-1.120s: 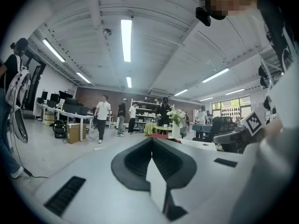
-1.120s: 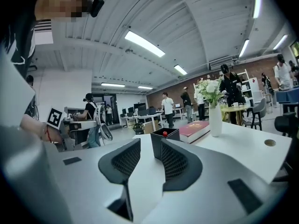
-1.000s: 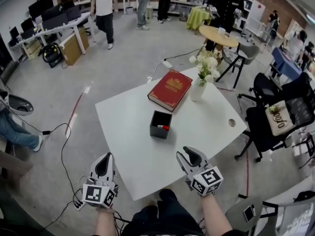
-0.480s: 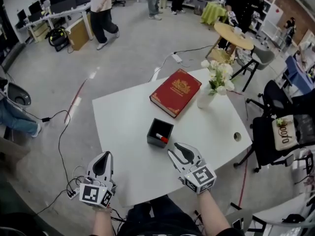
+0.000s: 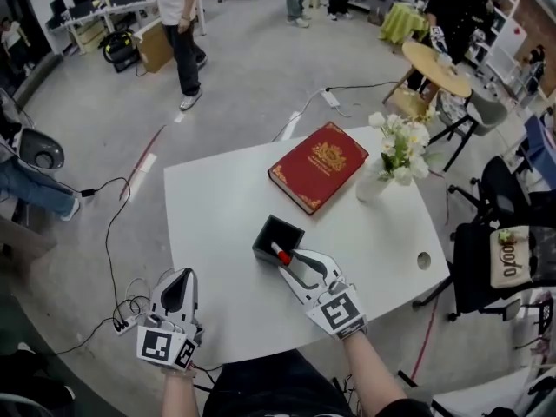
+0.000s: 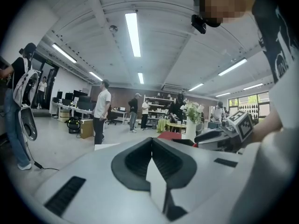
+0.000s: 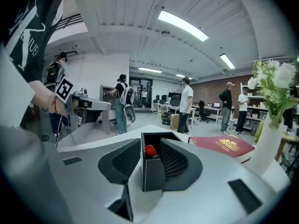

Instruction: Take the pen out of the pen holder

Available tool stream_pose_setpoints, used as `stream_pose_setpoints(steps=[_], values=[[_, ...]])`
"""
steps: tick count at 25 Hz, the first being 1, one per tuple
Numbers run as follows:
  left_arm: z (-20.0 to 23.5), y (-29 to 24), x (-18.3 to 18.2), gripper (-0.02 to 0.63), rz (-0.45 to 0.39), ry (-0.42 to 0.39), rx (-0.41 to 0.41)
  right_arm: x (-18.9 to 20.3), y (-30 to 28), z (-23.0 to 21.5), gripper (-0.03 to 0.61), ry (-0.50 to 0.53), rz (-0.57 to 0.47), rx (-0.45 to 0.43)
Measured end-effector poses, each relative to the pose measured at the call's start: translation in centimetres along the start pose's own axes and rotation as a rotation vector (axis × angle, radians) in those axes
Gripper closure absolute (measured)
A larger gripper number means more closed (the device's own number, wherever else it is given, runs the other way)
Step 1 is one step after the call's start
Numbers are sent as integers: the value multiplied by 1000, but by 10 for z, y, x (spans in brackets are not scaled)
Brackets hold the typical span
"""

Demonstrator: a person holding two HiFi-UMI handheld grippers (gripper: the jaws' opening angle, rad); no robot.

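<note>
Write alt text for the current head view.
The right tool has its tips at a black pen holder holding a red-capped pen on a white table. The left tool hovers by the table's near left corner; a red book and a vase of flowers sit farther back.

pen holder (image 7: 153,171) between parted jaws, pen (image 7: 150,150) inside

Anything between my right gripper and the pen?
Only the near wall of the pen holder, which hides the lower part of the pen. Its red cap shows above the rim, in line with the open jaws of the right gripper.
</note>
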State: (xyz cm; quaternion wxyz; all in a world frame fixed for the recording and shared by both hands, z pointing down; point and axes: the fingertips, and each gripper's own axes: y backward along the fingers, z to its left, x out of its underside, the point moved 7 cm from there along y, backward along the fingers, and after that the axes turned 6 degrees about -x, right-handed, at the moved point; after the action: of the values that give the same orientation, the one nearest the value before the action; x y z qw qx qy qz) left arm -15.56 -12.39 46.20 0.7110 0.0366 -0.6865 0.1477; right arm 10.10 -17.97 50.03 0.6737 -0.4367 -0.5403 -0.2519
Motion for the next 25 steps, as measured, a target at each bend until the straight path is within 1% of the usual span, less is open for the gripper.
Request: stream_pose_setpoints(steps=[6, 10, 12, 15, 20, 22, 25], values=[[-9, -3, 2, 609, 19, -3, 16, 2, -4, -2, 448, 29, 26, -20], [-8, -8, 7, 609, 30, 2, 33, 2, -7, 0, 453, 83, 82, -29], [-6, -9, 9, 609, 35, 5, 43, 1, -10, 1, 463, 90, 100, -40], [-2, -9, 8, 609, 34, 19, 52, -1, -10, 3, 468, 42, 84, -44], [10, -9, 7, 609, 30, 34, 47, -3, -11, 7, 480, 11, 76, -32], [12, -10, 9, 609, 32, 37, 52, -2, -11, 7, 483, -37, 54, -33], [14, -10, 10, 609, 30, 43, 57, 0, -9, 3, 492, -154, -7, -27]])
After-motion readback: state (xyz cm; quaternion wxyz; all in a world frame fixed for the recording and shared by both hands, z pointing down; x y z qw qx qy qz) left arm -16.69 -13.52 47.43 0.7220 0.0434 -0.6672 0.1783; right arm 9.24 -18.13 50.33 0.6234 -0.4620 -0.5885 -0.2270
